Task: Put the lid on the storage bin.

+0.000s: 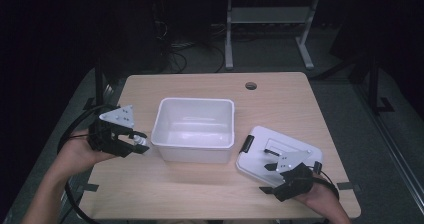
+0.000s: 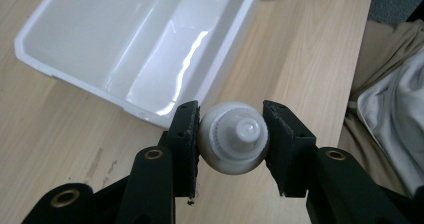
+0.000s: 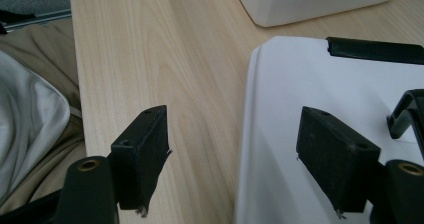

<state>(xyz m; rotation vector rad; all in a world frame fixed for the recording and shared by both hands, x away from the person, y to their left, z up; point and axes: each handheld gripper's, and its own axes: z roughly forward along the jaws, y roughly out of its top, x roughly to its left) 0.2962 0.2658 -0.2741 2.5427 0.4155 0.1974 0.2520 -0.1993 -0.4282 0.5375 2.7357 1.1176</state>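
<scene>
Jaws of left gripper (image 2: pixel 231 134) clamped on small white bottle (image 2: pixel 233 137) just left of empty white bin (image 1: pixel 194 129), right gripper (image 3: pixel 240 159) jaws apart over lid (image 1: pixel 275 151) right of bin; risk judged: round bottle slipping from flat pads.

Your work surface — a light wood-grain table (image 1: pixel 190 184) with rounded corners and a round cable hole (image 1: pixel 251 86) near its far edge. Resting on it at the middle you have one white plastic bin (image 1: pixel 194 130), open side up. Just beside the bin at your right lies a flat white lid (image 1: pixel 272 151) with black latches — near the table's front edge.
</scene>
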